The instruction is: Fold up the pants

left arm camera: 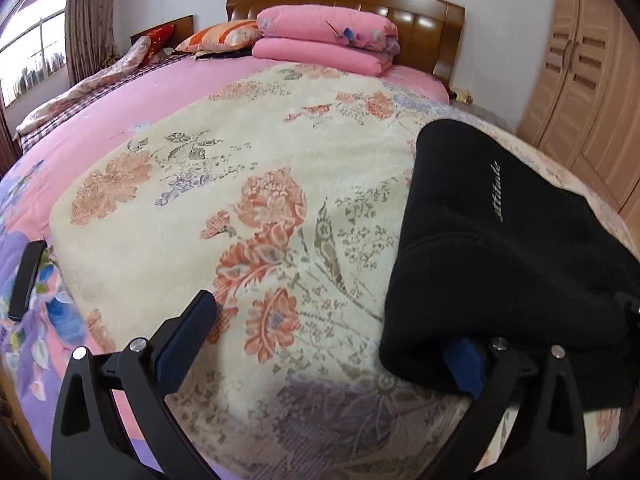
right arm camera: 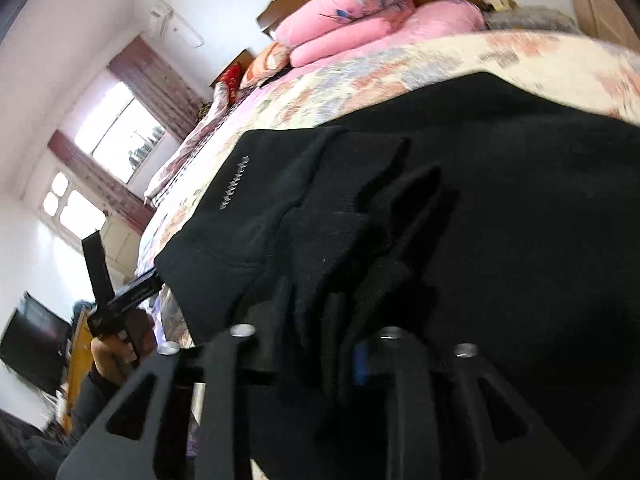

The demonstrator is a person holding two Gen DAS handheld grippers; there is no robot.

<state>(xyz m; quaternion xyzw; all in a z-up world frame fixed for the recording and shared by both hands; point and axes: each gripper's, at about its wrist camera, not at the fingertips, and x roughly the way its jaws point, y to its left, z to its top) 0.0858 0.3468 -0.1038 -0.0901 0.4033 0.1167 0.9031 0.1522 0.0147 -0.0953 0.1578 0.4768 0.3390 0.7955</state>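
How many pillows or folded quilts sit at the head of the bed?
2: a folded pink quilt against the headboard, and an orange patterned pillow left of it. More may be hidden behind them.

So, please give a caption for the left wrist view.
Open left gripper above a floral blanket, its right finger beside folded black pants.

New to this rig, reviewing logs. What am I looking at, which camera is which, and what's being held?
No robot arm here: a person holds a two-finger gripper in each hand, with a fisheye camera on each looking along its fingers. The left wrist view shows the left gripper open, with black pants draped over one of its fingers, above a floral blanket on a bed. The right wrist view shows the right gripper, fingers bunched into the pants; whether it is clamped is unclear. Folded pink quilts sit by the headboard.
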